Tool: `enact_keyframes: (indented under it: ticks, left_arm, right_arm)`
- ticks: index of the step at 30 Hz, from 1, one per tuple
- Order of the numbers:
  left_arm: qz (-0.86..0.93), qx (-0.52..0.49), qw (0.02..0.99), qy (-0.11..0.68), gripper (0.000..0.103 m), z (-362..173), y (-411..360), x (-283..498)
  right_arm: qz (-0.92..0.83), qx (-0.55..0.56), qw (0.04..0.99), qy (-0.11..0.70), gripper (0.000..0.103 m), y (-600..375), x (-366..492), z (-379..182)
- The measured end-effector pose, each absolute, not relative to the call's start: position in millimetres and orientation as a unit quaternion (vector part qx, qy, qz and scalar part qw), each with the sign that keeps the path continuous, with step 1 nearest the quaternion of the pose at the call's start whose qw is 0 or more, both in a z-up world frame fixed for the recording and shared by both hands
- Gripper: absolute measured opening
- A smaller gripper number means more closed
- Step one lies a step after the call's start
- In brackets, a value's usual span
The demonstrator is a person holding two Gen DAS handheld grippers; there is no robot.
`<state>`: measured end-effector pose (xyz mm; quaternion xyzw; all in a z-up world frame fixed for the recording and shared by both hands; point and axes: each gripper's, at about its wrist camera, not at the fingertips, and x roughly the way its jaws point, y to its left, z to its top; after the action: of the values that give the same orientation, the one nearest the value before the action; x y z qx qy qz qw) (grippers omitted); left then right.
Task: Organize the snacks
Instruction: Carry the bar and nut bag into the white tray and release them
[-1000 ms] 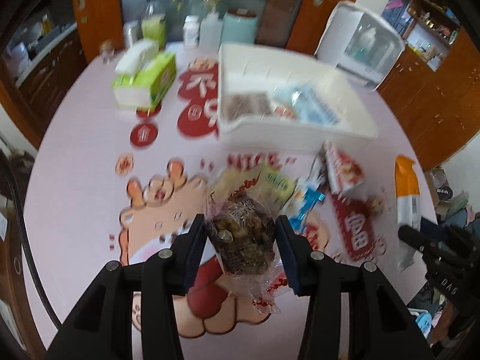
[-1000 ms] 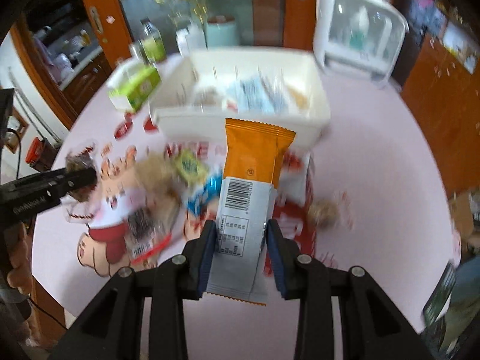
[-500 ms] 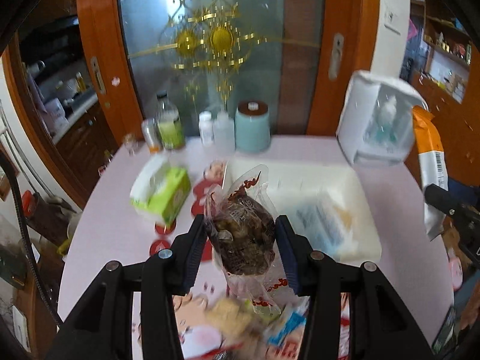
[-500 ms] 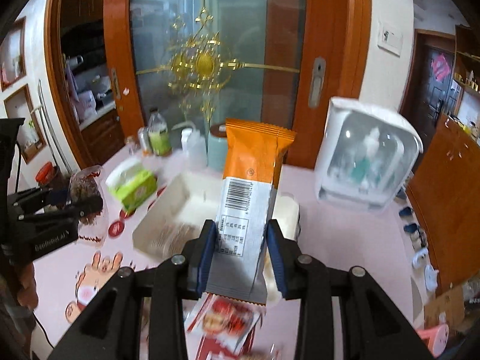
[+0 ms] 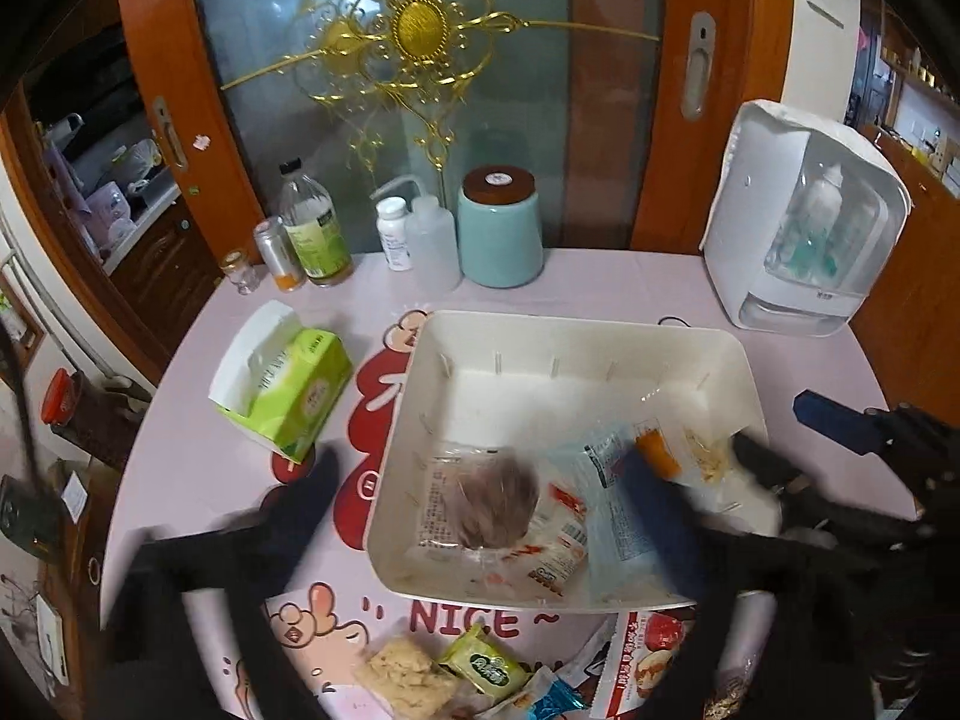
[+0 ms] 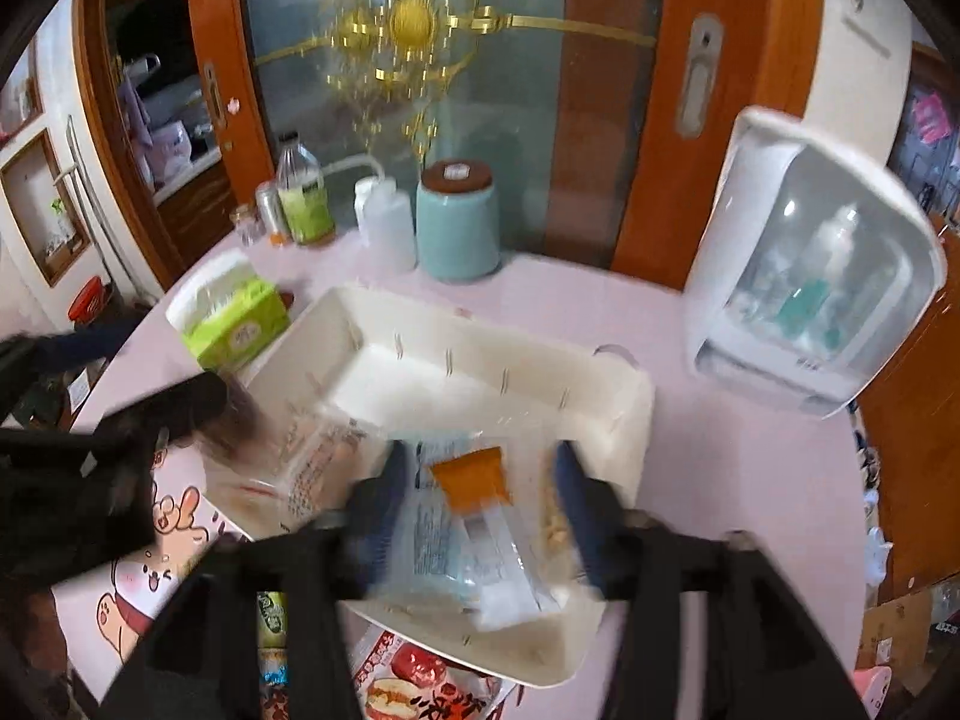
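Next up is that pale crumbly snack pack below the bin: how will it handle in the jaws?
The crumbly snack pack looks like brittle pieces in thin clear film, so it is probably light, crinkly and easily crushed. Lying flat on the table, it may slide when nudged.

White bin (image 5: 420,420) holds clear dark-snack bag (image 5: 492,504), orange-white packet (image 6: 480,516); loose packets (image 5: 480,666) on table.

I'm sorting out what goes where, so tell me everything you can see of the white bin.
The white bin is a rectangular open tray of smooth plastic, with small slot ribs along its inner walls. It sits flat on the pink table, near the tissue box. Its far half is bare; several snack packets lie in its near half, among them an orange-ended one.
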<state>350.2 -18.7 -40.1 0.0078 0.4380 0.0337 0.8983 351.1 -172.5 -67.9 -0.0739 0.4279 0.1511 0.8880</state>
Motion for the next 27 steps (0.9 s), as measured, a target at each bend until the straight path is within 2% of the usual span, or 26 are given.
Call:
enact_keyframes:
  ticks: [1,2,11,27]
  left_arm:
    - [0.028,0.003,0.899,0.438,0.102,-42,-19,349]
    - [0.022,-0.002,0.897,0.442,0.102,-44,-19,348]
    - [0.034,-0.039,0.886,0.460,0.102,-55,1,331]
    - [0.037,-0.006,0.908,0.417,0.102,-3,3,250]
  right_arm:
    - [0.156,-0.070,0.886,0.430,0.071,-173,351,-72]
    - [0.157,-0.069,0.886,0.431,0.074,-173,350,-74]
    - [0.154,-0.055,0.884,0.438,0.074,-187,337,-80]
    - [0.157,-0.021,0.882,0.444,0.074,-197,273,-60]
